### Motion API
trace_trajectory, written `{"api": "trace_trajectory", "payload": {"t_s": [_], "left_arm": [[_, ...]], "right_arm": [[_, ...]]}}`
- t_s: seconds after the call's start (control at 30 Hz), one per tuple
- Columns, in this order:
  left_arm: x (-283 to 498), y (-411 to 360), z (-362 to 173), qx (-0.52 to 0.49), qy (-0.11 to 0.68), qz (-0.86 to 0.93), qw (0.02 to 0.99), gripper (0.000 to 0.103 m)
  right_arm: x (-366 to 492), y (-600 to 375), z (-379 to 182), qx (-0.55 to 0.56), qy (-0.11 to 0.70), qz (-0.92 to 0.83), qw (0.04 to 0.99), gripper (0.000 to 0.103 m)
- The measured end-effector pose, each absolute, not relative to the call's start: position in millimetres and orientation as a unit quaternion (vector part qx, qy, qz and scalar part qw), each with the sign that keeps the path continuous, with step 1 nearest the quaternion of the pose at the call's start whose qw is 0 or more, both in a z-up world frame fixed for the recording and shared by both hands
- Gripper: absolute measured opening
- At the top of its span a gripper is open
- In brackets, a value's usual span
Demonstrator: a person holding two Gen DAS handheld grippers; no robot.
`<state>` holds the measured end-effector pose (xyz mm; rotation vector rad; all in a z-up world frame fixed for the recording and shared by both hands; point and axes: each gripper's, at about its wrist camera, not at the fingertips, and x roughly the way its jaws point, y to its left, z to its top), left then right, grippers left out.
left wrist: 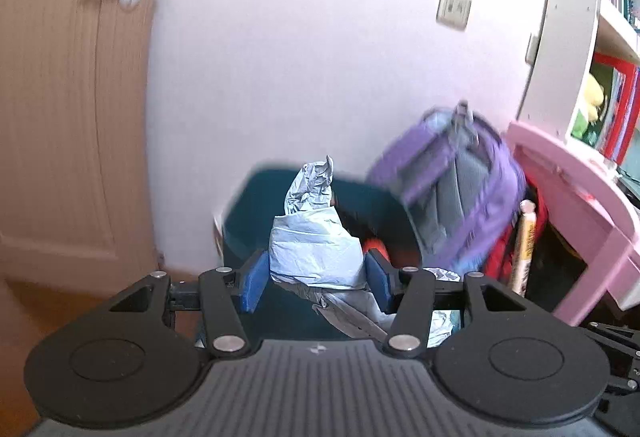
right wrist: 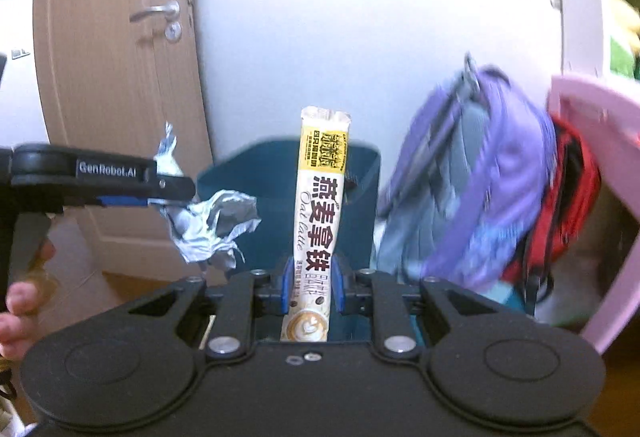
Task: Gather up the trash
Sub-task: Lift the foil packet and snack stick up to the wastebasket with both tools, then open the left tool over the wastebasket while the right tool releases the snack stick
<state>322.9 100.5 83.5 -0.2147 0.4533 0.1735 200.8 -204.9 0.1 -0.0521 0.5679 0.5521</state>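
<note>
My left gripper [left wrist: 318,277] is shut on a crumpled silver-grey wrapper [left wrist: 316,241] and holds it above the dark teal trash bin [left wrist: 260,209]. From the right wrist view the left gripper [right wrist: 176,189] comes in from the left with the wrapper [right wrist: 212,225] hanging just left of the bin [right wrist: 260,177]. My right gripper [right wrist: 310,289] is shut on an upright yellow-and-white oat latte sachet [right wrist: 320,205], held in front of the bin. The sachet also shows in the left wrist view [left wrist: 526,241], to the right.
A purple-and-grey backpack [right wrist: 472,189] leans beside the bin on the right, with a red bag [right wrist: 568,205] behind it. A pink chair [left wrist: 580,197] and a white bookshelf [left wrist: 568,17] stand further right. A wooden door [right wrist: 116,77] is on the left, a white wall behind.
</note>
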Motion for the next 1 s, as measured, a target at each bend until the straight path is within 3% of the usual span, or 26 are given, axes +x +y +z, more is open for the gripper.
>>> {"api": "trace_trajectory", "payload": {"t_s": [0.17,0.33,1.0], "left_arm": [[364,112,119,-0.081,0.211,0.099,0.969,0.052],[412,127,122,-0.064,0.232,0.114,0.964,0.053],[550,121,19,0.063,0.396,0.109,0.910,0.053]], "right_arm": [[236,-175,22,-0.041,0.250,0.273,0.928,0.019],[275,-148,26,-0.050,0.244,0.271,0.930,0.019],[379,-91,-63,-0.097,0.366,0.263,0.887,0.018]]}}
